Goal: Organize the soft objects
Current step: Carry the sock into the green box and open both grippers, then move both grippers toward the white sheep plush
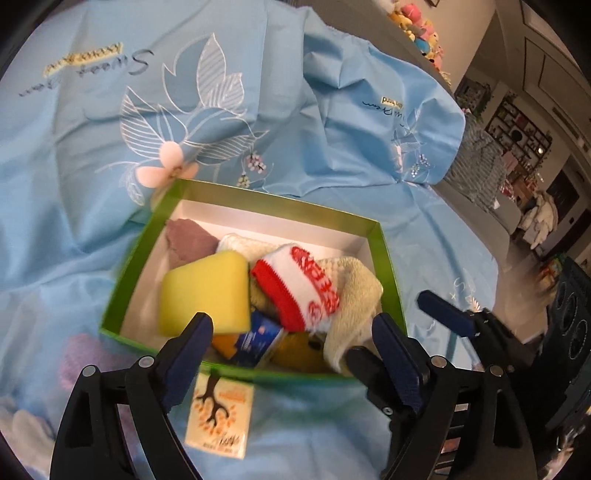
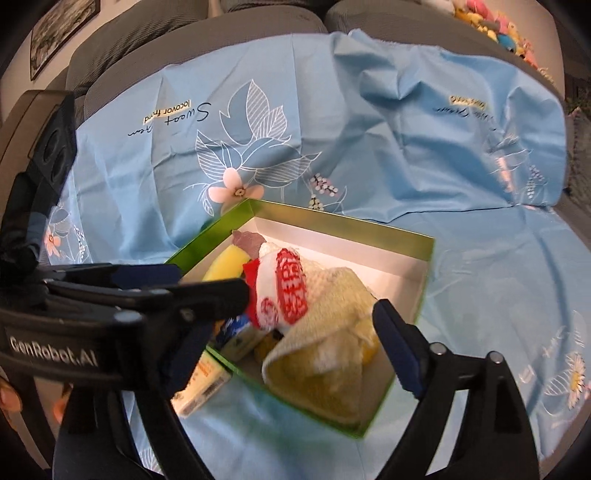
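A green box [image 1: 384,258] with a white inside lies on the blue sheet. It holds a yellow sponge [image 1: 205,291], a red-and-white knitted band [image 1: 299,284], a cream towel [image 1: 354,295], a mauve cloth [image 1: 188,240] and a blue packet [image 1: 258,338]. My left gripper [image 1: 295,332] hangs open over the box's near edge, nothing pinched. My right gripper [image 2: 295,339] is open too, above the towel [image 2: 325,354] and the band [image 2: 288,291]; its left finger is hidden behind the left gripper's fingers [image 2: 221,297]. A tree-printed card packet [image 1: 219,417] lies outside, in front of the box.
The light blue floral sheet [image 2: 369,129] covers a grey sofa [image 2: 258,18]. Plush toys [image 1: 424,29] are piled at the back right. A blurred purple soft thing [image 1: 85,358] lies left of the box. A black speaker-like case [image 1: 569,325] stands at the right.
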`<state>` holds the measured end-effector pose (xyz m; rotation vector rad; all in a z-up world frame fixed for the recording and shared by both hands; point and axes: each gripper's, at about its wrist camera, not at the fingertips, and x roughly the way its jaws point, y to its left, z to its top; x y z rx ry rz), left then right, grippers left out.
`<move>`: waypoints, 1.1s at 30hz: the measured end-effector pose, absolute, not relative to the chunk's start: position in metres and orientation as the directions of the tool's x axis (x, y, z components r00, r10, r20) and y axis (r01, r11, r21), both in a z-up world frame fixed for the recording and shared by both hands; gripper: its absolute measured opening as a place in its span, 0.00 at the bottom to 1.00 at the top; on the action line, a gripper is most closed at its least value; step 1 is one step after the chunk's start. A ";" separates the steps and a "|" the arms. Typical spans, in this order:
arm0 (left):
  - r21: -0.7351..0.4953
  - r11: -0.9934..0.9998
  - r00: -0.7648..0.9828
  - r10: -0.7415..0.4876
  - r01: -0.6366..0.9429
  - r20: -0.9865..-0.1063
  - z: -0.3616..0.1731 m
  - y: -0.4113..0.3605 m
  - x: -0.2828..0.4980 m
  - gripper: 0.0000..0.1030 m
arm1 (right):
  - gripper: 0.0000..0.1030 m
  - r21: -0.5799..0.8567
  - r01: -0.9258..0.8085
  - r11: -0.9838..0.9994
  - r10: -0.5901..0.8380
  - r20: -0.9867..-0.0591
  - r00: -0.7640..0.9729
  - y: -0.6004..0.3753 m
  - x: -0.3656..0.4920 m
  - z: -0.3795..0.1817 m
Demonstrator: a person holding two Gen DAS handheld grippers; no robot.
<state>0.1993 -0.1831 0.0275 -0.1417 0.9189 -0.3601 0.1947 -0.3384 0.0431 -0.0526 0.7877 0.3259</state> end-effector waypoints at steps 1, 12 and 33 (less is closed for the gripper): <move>-0.266 0.933 0.557 -0.358 0.241 -0.750 0.030 -0.183 0.196 0.86 | 0.89 0.060 -0.302 0.951 0.256 -0.702 0.664 -0.339 0.190 0.045; -0.194 0.961 0.638 -0.276 0.197 -0.719 0.051 -0.165 0.138 0.99 | 0.96 0.000 -0.251 0.968 0.182 -0.688 0.703 -0.345 0.132 0.069; -0.115 0.992 0.707 -0.123 0.059 -0.696 0.026 -0.098 0.018 0.99 | 0.96 0.027 -0.291 0.956 0.231 -0.684 0.692 -0.317 0.046 0.075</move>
